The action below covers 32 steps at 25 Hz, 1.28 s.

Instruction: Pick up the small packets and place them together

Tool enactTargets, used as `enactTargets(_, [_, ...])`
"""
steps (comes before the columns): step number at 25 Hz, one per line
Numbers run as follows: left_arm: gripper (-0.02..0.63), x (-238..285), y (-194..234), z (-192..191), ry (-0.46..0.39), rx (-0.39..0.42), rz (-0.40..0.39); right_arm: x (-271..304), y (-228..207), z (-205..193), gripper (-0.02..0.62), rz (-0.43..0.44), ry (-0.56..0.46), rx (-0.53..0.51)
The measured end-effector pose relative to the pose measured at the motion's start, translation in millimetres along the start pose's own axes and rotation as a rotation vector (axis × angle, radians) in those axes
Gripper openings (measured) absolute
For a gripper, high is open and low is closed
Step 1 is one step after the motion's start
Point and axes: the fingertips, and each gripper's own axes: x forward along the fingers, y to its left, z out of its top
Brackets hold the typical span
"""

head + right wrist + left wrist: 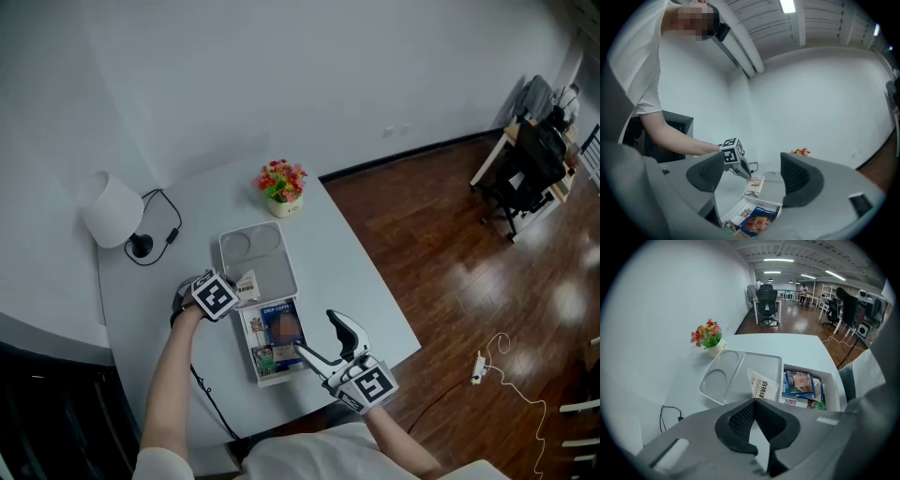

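My left gripper (236, 292) is shut on a small white packet (248, 286) with dark print, held over the near end of the white tray (260, 242). The left gripper view shows that packet (763, 389) pinched between the closed jaws, above the tray (725, 372). Beside the tray stands a white box (254, 360) holding a blue coffee packet (278, 324) and other small packets. My right gripper (317, 333) hangs open and holds nothing, just right of the box. Its own view looks at the held packet (754, 186) and the box (754, 219).
A small pot of red and yellow flowers (281, 184) stands past the tray's far end. A white lamp (110, 210) with a black cable (167, 223) sits at the table's left. The table's right edge drops to a wooden floor with desks and an office chair (525, 173).
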Motion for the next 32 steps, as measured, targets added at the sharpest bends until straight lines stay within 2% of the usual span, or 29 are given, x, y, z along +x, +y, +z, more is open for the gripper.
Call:
enactTargets(6, [0.006,35.0,27.6,-3.0,0.056,0.005,-0.046,2.2,-7.8,-9.4,0.371,-0.025,0.027,0.003])
enactTargets(10, [0.006,57.9,26.1,-9.8,0.14,0.109,-0.062,3.5,-13.2,-16.0,0.372,-0.041,0.043,0.007])
enactTargets(13, [0.008,66.0,21.1,-8.7,0.128,0.117,-0.047,0.4,-16.8,-18.9,0.373,-0.057,0.052,0.018])
enactTargets(16, [0.052,67.0,24.3,-8.7,0.108,0.109,-0.02,1.8,-19.7,-19.8,0.371,-0.063,0.051,0.02])
enactTargets(21, [0.294,59.1,24.7,-5.0,0.047,0.074,-0.014,2.7,-22.3,-19.3,0.373,-0.068,0.039,0.02])
enactTargets(23, [0.348,51.9,22.7,-3.4,0.005,0.04,-0.005,0.6,-23.0,-17.5,0.371,-0.07,0.039,0.016])
enactTargets(28, [0.425,25.2,37.2,-5.2,-0.129,-0.055,0.094,-0.5,-23.0,-11.7,0.371,-0.074,0.018,0.015])
enactTargets(32, [0.425,-9.9,40.8,1.5,-0.29,-0.182,0.152,-5.3,-20.6,-7.4,0.372,-0.072,0.005,0.009])
